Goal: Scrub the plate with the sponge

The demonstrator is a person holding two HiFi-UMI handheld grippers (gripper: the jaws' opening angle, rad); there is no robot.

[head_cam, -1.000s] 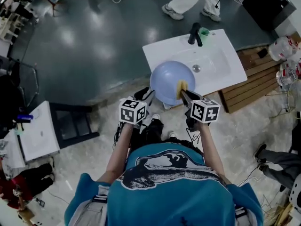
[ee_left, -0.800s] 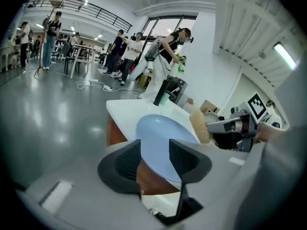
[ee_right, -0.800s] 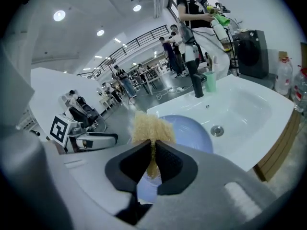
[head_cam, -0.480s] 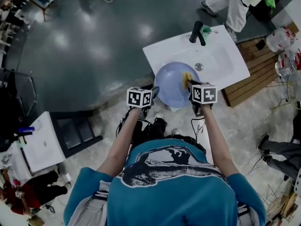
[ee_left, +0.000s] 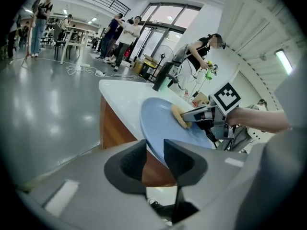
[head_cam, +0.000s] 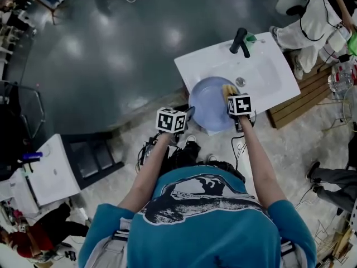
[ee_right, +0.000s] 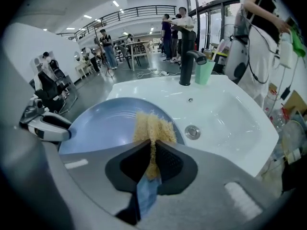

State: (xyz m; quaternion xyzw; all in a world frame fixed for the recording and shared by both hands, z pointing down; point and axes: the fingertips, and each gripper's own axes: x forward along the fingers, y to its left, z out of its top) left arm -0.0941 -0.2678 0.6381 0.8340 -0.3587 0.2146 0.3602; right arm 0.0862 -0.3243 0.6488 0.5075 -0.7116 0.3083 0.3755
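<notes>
A pale blue plate (head_cam: 207, 109) is tilted over the front edge of the white sink (head_cam: 268, 77). My left gripper (head_cam: 189, 114) holds its near-left rim. In the left gripper view the rim (ee_left: 160, 128) runs into the narrow gap of the left gripper (ee_left: 154, 150), whose jaws have just been closing on it. My right gripper (head_cam: 230, 92) is shut on a yellow sponge (head_cam: 228, 88) with a blue backing. In the right gripper view the sponge (ee_right: 152, 126) sticks out past the right gripper (ee_right: 152, 151) and lies against the plate (ee_right: 98, 123). The left gripper view also shows the sponge (ee_left: 180, 116) on the plate.
A black faucet (head_cam: 240, 40) and a green cup (head_cam: 250, 38) stand at the sink's back edge, and the drain (ee_right: 192, 132) lies right of the plate. A person (head_cam: 312, 15) stands behind the sink. Wooden slats (head_cam: 301, 102) lie to its right.
Both grippers and the plate have moved away from my body and down toward the sink. The sponge went from the plate's near edge to its right side. The person behind the sink walked right.
</notes>
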